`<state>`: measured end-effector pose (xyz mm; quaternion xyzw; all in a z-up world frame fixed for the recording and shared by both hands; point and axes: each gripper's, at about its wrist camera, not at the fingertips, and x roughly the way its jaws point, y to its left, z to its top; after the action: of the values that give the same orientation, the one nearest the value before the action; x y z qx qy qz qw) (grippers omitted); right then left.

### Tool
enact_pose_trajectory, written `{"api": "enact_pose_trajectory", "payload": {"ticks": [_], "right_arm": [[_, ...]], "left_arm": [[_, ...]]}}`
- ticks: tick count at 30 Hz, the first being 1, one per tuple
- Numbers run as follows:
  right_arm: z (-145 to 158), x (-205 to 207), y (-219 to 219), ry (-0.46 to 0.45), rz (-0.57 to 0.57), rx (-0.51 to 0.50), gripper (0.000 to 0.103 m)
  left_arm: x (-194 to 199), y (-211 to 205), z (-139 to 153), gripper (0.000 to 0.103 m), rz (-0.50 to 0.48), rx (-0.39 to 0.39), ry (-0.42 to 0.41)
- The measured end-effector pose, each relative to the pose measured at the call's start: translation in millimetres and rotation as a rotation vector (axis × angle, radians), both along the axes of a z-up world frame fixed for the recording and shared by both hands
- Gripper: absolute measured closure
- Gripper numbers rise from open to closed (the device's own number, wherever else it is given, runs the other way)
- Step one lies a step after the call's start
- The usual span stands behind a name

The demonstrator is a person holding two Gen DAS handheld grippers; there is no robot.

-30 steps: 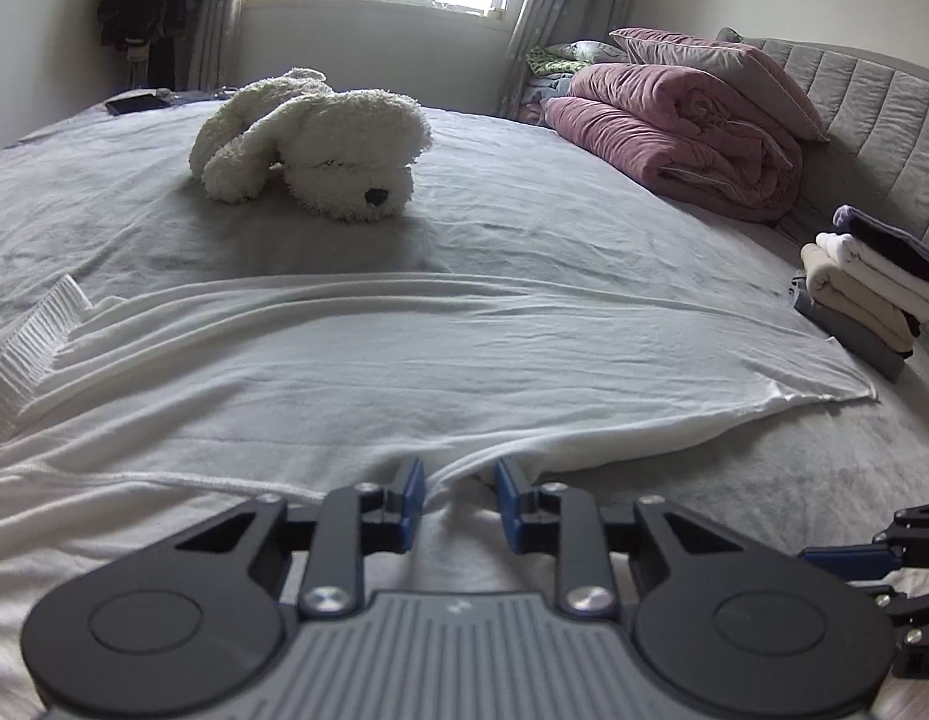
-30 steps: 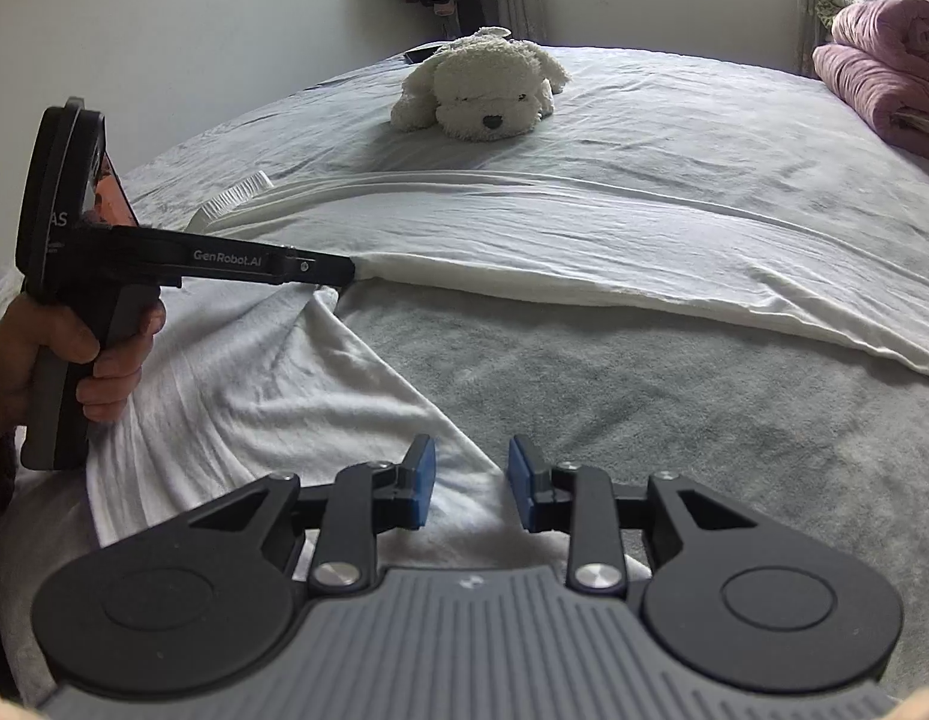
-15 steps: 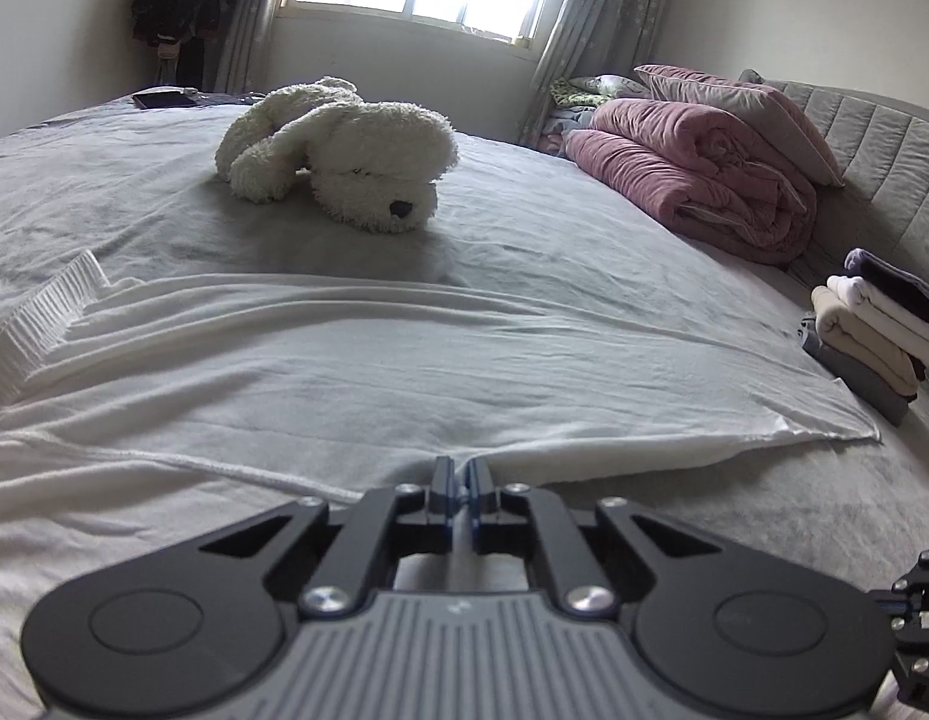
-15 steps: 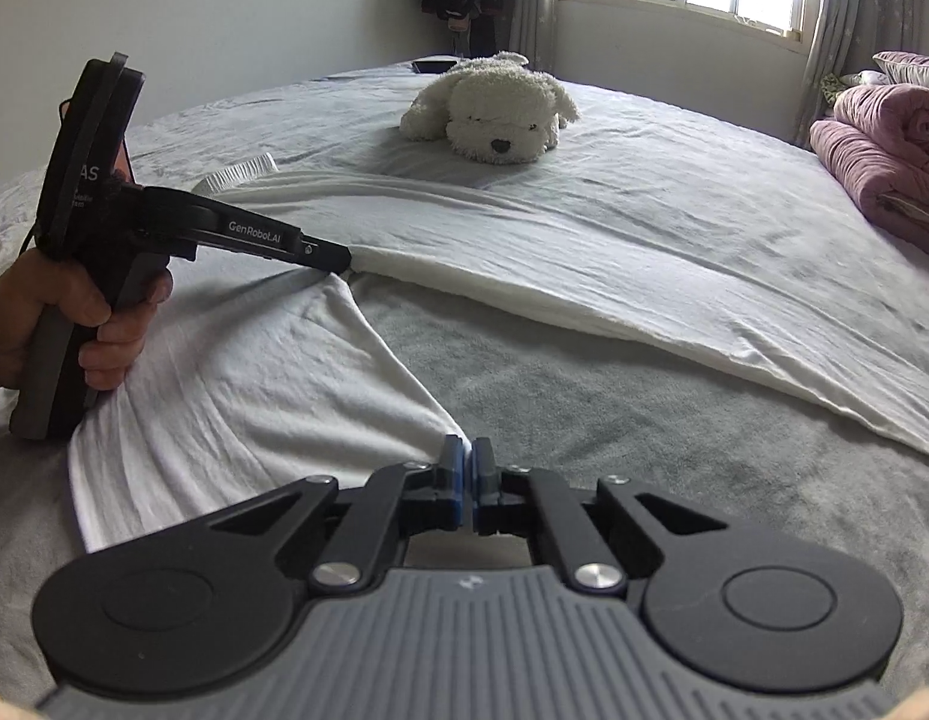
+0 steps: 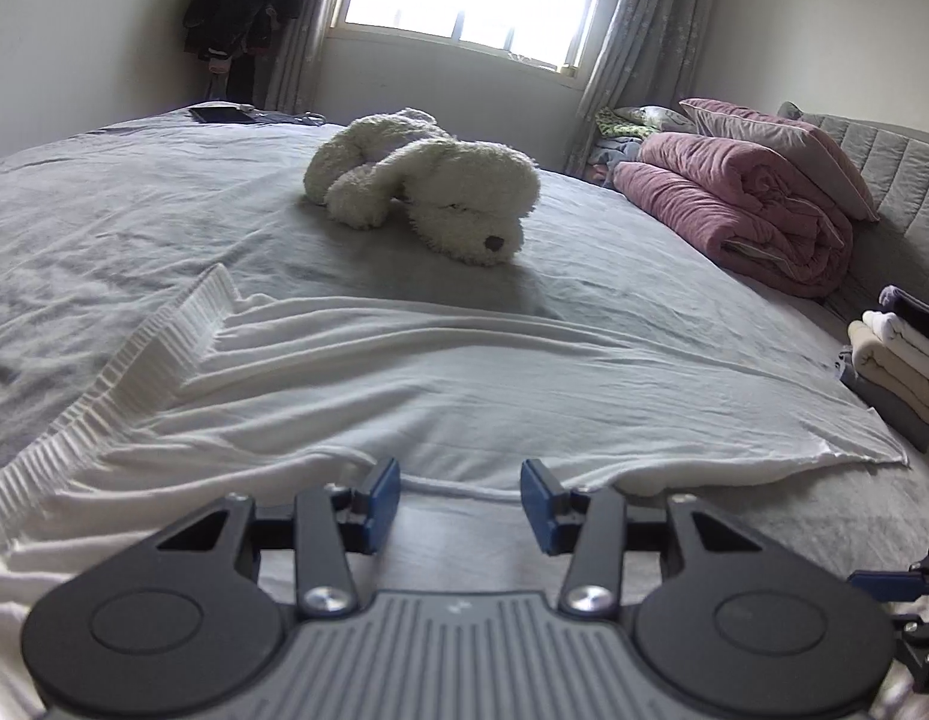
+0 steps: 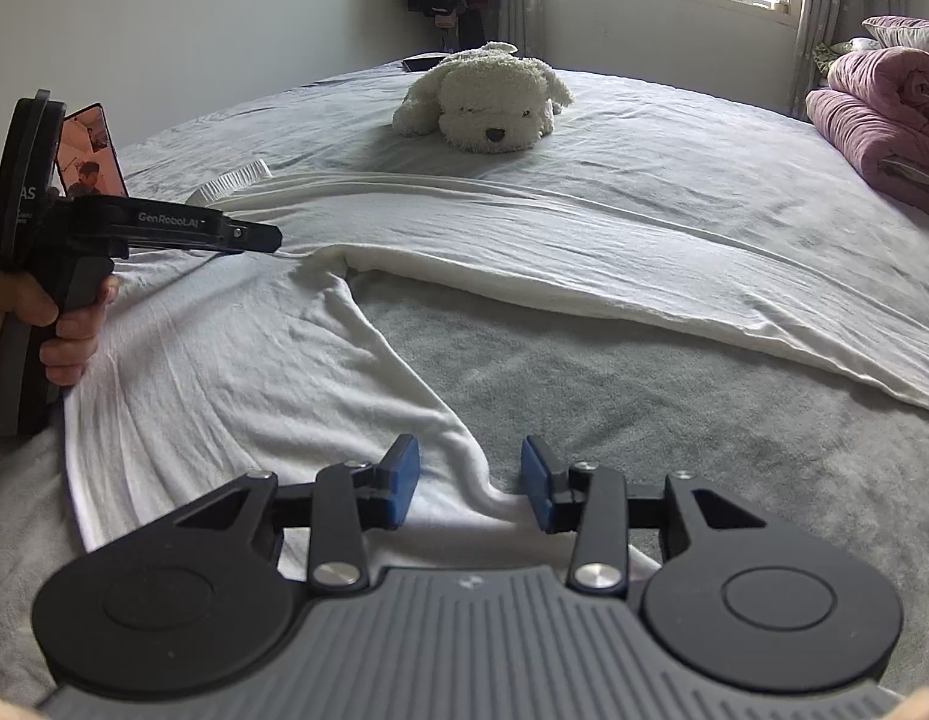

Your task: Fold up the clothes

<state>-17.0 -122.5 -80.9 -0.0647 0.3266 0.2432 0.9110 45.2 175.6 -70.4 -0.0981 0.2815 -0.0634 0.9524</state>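
A white pair of trousers lies spread on the grey bed, its ribbed waistband at the left and its two legs parted in a V in the right wrist view. My left gripper is open, just above the crotch seam, and shows from the side in the right wrist view. My right gripper is open over the near leg's hem edge, holding nothing.
A white plush dog lies beyond the trousers. A rolled pink duvet and a stack of folded clothes sit at the right by the headboard. A phone lies at the far edge. Bare grey blanket lies between the legs.
Both grippers, shut half a second ago, have opened wide and let go of the cloth. Both have lifted and pulled back slightly.
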Motion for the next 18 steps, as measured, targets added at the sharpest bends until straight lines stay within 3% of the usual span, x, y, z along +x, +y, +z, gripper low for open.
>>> {"api": "enact_pose_trajectory", "payload": {"ticks": [10, 18], "right_arm": [[13.6, 8.5, 4.8, 0.004, -0.011, 0.028, 0.055], [32.6, 51.6, 46.0, 0.007, 0.018, 0.049, 0.055]], "left_arm": [[-3.6, 63.4, 10.1, 0.057, 0.163, -0.066, -0.019], [41.2, 89.5, 15.1, 0.058, 0.193, -0.065, 0.061]]}}
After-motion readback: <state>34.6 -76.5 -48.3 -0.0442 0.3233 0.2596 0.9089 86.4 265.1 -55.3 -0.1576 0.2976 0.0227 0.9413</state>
